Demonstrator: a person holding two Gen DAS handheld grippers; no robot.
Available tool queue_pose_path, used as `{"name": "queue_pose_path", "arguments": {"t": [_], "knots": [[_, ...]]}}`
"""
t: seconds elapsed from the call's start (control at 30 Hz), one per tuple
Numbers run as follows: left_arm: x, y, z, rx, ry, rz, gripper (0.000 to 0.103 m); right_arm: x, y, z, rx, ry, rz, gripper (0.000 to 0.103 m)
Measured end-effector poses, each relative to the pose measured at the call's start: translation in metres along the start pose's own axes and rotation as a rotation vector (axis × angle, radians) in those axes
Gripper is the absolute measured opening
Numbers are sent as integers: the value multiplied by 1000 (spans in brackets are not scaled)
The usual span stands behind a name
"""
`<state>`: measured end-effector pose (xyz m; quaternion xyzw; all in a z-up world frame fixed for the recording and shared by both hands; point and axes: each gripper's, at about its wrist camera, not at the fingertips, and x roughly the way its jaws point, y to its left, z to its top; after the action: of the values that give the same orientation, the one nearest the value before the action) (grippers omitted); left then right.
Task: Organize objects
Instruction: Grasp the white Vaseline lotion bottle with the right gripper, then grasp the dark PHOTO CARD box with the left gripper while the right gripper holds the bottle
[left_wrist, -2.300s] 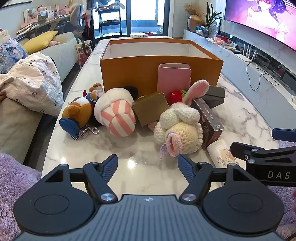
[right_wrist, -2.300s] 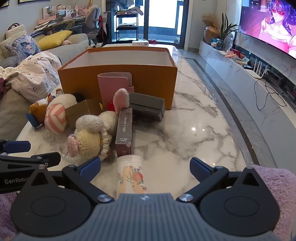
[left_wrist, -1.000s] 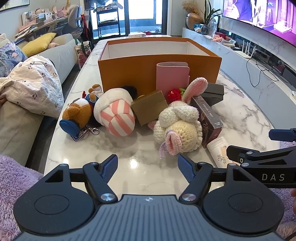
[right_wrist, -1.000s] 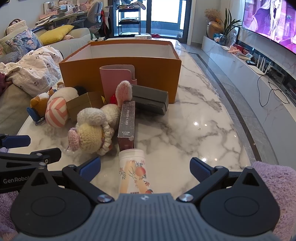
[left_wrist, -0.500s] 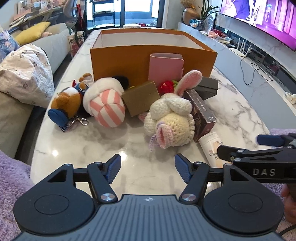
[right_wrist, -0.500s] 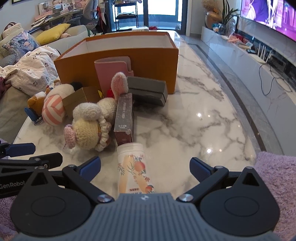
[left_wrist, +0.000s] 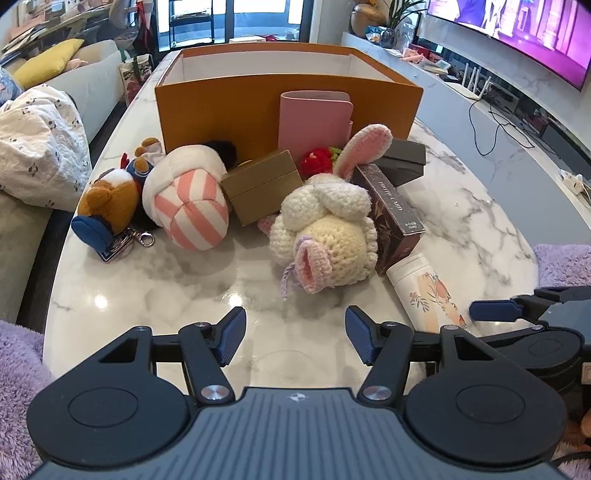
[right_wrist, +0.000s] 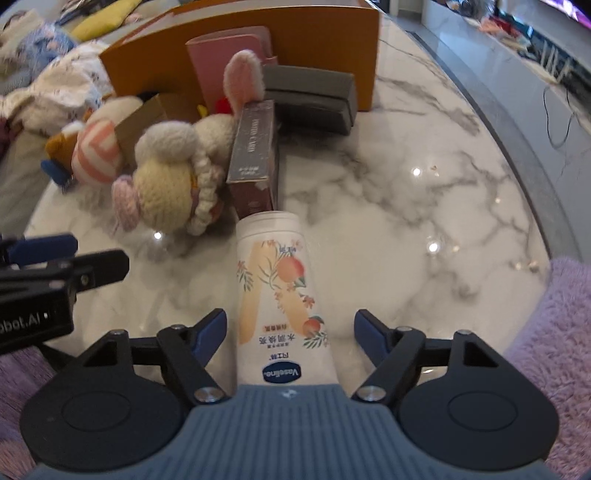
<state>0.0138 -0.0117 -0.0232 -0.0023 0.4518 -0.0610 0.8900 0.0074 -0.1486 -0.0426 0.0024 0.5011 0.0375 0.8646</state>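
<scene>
At the left edge of the marble table (left_wrist: 480, 206) lay a brown keychain plush (left_wrist: 107, 199), then a pink-striped plush (left_wrist: 188, 206) and a gold box (left_wrist: 258, 184), all just in front of the orange box (left_wrist: 221, 107), which stood open-topped. The left gripper (left_wrist: 293, 334) hovered low over bare marble short of the crocheted bunny (left_wrist: 325, 240); its jaws had just been closing a little, with nothing between them, and they stood apart. Further right, a dark card box (right_wrist: 255, 147) leaned against the bunny, and the lotion tube (right_wrist: 277, 291) lay on its side with its cap end touching that box. The right gripper (right_wrist: 290, 330) had dropped nearer the table than a second earlier and now straddled the tube; its jaws had just been narrowing, yet a gap showed at each pad, so the tube was bracketed, not gripped. The change suggested the tube would be the first item picked, probably bound for the orange box; nothing appeared to have been put away yet.
</scene>
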Motion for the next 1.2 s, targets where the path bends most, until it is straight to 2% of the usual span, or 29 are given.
{"name": "queue_pose_path", "arguments": {"t": [0.03,0.07,0.23,0.47,0.5,0.53,0.6,0.9,1.1,1.2], "knots": [[-1,-1,0,8,-6,-5,70,-1,1,0,-10,-8,-13,58],[-2,-3,1,15,-13,-12,70,-2,1,0,-12,-14,-19,56],[-7,-8,4,34,-51,-76,68,-10,-12,2,48,-34,15,53],[-12,-17,16,57,-86,-143,62,-34,-26,11,112,-159,14,48],[-12,-19,18,63,-92,-152,62,-38,-30,13,125,-185,18,43],[-12,-21,21,71,-97,-160,61,-41,-33,16,138,-208,24,25],[-10,-25,26,92,-99,-170,59,-43,-39,23,158,-221,13,20],[4,-39,52,136,-81,-194,59,-34,-53,48,204,-217,43,20],[12,-50,69,163,-74,-211,60,-41,-62,78,208,-248,63,20],[18,-54,77,164,-64,-201,61,-33,-65,91,200,-216,57,20]]}}
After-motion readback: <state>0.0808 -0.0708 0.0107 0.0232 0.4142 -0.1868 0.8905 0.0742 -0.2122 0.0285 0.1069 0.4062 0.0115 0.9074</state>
